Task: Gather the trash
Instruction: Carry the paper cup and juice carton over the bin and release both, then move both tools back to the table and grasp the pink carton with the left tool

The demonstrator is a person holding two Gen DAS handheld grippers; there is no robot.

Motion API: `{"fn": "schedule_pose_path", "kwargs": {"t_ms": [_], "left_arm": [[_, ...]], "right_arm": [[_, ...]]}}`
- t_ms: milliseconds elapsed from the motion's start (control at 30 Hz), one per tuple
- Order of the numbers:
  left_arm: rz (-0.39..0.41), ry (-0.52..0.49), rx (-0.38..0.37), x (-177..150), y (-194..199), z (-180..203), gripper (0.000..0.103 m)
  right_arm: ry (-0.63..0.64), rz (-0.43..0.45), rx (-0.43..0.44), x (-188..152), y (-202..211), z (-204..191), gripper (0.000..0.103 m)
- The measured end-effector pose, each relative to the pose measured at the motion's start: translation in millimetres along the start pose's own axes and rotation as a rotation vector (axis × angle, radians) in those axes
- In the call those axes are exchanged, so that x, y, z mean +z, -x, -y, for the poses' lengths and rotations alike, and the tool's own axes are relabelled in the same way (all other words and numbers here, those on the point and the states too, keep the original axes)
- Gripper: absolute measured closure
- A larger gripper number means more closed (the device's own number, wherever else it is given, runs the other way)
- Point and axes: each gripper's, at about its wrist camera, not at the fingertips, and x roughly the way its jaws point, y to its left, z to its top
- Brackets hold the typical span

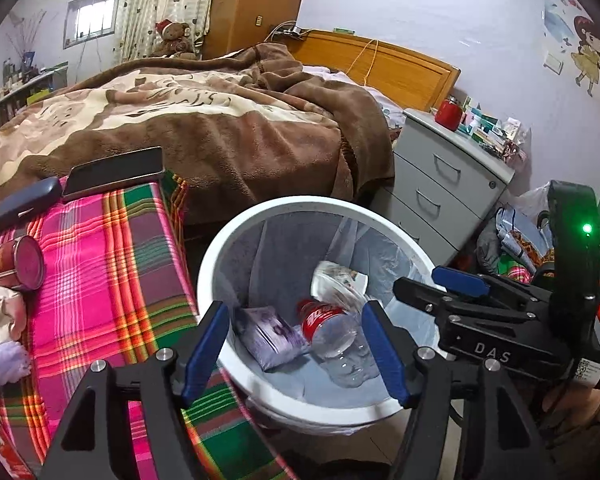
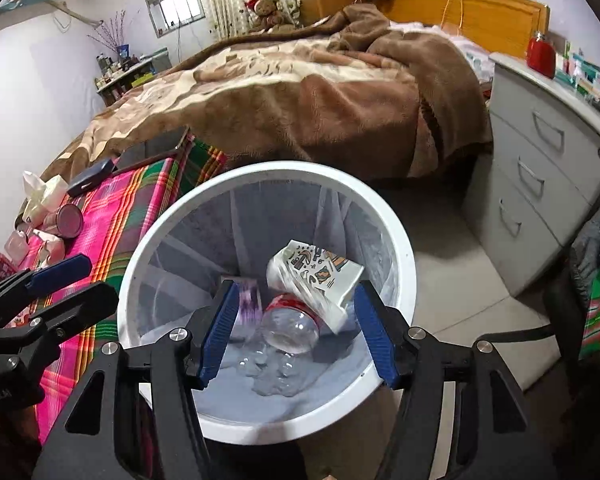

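Observation:
A white trash bin (image 1: 220, 256) with a clear liner stands on the floor; it also shows in the right wrist view (image 2: 140, 248). Inside lie a clear plastic bottle with a red label (image 1: 332, 328) (image 2: 292, 324), a purple packet (image 1: 268, 336) (image 2: 248, 300) and a printed paper cup (image 1: 336, 280) (image 2: 316, 276). My left gripper (image 1: 296, 344) is open and empty over the bin's near rim. My right gripper (image 2: 296, 328) is open and empty above the bin. A red can (image 1: 16, 264) (image 2: 66, 220) and crumpled tissue (image 2: 40, 192) lie on the plaid cloth.
A plaid-covered table (image 1: 112, 264) stands left of the bin, with a phone (image 1: 112, 172) and a dark case (image 1: 24, 200). The bed with a brown blanket (image 1: 220, 120) is behind. A grey drawer cabinet (image 1: 440, 184) stands right, with bags (image 1: 520, 236) beside it.

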Motion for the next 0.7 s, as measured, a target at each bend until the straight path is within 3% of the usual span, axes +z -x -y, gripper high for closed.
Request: {"fn": "schedule_pose_path", "kwargs": {"t_ms": [367,533,700], "left_arm": [[0.052,0.054,0.065,-15.3,41.4,-29.2,0.034],[0.091,0.090,0.100,-25.6,66.7,-48.6,0.034],[0.120,0.144,0.134,-39.1,91.3,-73.9,0.034]], "right_arm": [[0.015,0.077,0.039,-0.2,18.4,-20.4,0.042],[0.005,0.115,0.158,1.0,29.2,-35.6,0.042],[-0.042,0.137,0.340,4.0,36.5,-50.6,0.042]]}}
